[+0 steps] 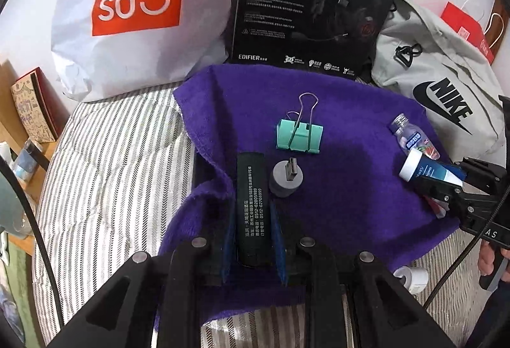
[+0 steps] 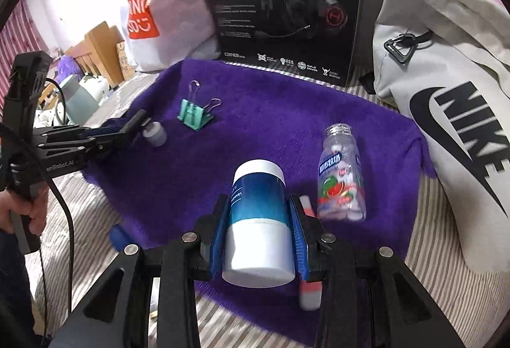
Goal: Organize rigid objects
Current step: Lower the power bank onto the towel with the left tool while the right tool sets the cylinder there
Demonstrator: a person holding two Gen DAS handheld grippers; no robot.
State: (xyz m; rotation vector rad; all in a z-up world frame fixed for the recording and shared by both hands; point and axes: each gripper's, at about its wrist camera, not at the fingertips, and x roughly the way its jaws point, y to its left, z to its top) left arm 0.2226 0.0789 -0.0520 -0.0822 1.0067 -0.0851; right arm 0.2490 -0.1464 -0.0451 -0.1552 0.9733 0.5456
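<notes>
My left gripper (image 1: pixel 250 214) is shut on a flat black case with white print (image 1: pixel 250 204), held over the purple towel (image 1: pixel 350 124). A grey USB plug (image 1: pixel 287 177) and a mint binder clip (image 1: pixel 299 137) lie just ahead of it. My right gripper (image 2: pixel 259 220) is shut on a blue and white tube (image 2: pixel 258 220); it also shows in the left wrist view (image 1: pixel 427 171). A clear candy bottle (image 2: pixel 341 175) lies to its right. A small red and white stick (image 2: pixel 309 290) lies under the right gripper. The left gripper (image 2: pixel 140 121) shows at the left of the right wrist view, beside the plug (image 2: pixel 155 133).
A black headset box (image 1: pixel 315 3), a white Miniso bag (image 1: pixel 134 6) and a grey Nike bag (image 1: pixel 443 86) stand behind the towel. The towel lies on a striped bed cover (image 1: pixel 111 172). A white roll (image 1: pixel 411 279) lies off the towel. Wooden shelves (image 1: pixel 28 112) stand at the left.
</notes>
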